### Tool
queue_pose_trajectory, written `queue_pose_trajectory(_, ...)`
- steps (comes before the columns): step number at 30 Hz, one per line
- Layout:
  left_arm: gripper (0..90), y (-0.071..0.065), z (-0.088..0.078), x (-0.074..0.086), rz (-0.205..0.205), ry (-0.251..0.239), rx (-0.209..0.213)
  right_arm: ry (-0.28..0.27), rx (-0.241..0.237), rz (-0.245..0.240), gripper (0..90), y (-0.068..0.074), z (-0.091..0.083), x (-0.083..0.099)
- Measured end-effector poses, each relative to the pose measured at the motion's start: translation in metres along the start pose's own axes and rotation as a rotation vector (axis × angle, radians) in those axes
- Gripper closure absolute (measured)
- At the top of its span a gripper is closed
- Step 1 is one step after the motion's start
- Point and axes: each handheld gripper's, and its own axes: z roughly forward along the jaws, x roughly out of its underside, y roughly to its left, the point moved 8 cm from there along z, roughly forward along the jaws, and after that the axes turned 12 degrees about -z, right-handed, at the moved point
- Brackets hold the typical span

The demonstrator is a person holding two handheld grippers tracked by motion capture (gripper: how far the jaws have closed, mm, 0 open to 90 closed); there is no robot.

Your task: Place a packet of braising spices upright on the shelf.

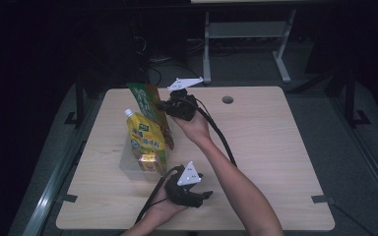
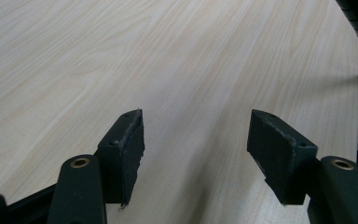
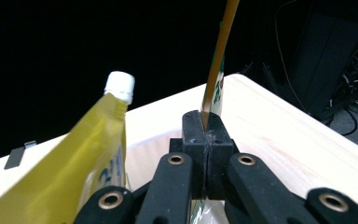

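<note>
A flat green-and-orange packet (image 1: 150, 105) stood nearly upright on its long axis at the far end of a clear plastic bin (image 1: 128, 164) on the wooden table (image 1: 275, 147), its thin edge pinched between the closed jaws of the right gripper (image 1: 170, 105). In the right gripper view the packet (image 3: 219, 65) rose straight out of the pressed-together pads (image 3: 193, 128), so that any lowering into the bin would likely have run along that vertical axis. A yellow spouted pouch (image 1: 145, 140) with a white cap leaned inside the bin, just on the near side of the packet. The left gripper (image 1: 204, 195) rested on the table on the near side of the bin, apart from it, its jaws spread wide with nothing between the pads (image 2: 126, 149). The right hand (image 1: 194, 125) was plainly the one at the packet.
</note>
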Motion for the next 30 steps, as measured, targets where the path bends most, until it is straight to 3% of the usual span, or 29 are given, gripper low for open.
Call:
queue_pose_trajectory(5,36.0,0.000,0.000,-0.001,-0.006,-0.004,0.002,0.064,0.016,-0.008,81.9,-0.002,0.005,0.006)
queue_pose_trajectory(11,36.0,0.000,-0.001,-0.001,-0.009,-0.007,0.000,0.133,-0.002,0.010,76.5,-0.001,0.018,0.020)
queue_pose_trajectory(15,36.0,0.001,-0.002,-0.001,-0.004,-0.006,-0.004,0.172,-0.022,0.028,80.2,0.001,0.029,0.031)
queue_pose_trajectory(18,36.0,0.001,-0.002,-0.001,-0.011,-0.013,-0.003,0.165,-0.032,0.046,88.4,0.001,0.031,0.032)
queue_pose_trajectory(24,36.1,0.002,-0.004,-0.002,-0.002,-0.012,-0.005,0.106,-0.034,0.088,89.4,0.001,0.028,0.025)
queue_pose_trajectory(30,36.0,0.001,-0.003,-0.001,-0.012,-0.015,-0.002,0.052,-0.031,0.072,89.5,0.004,0.029,0.019)
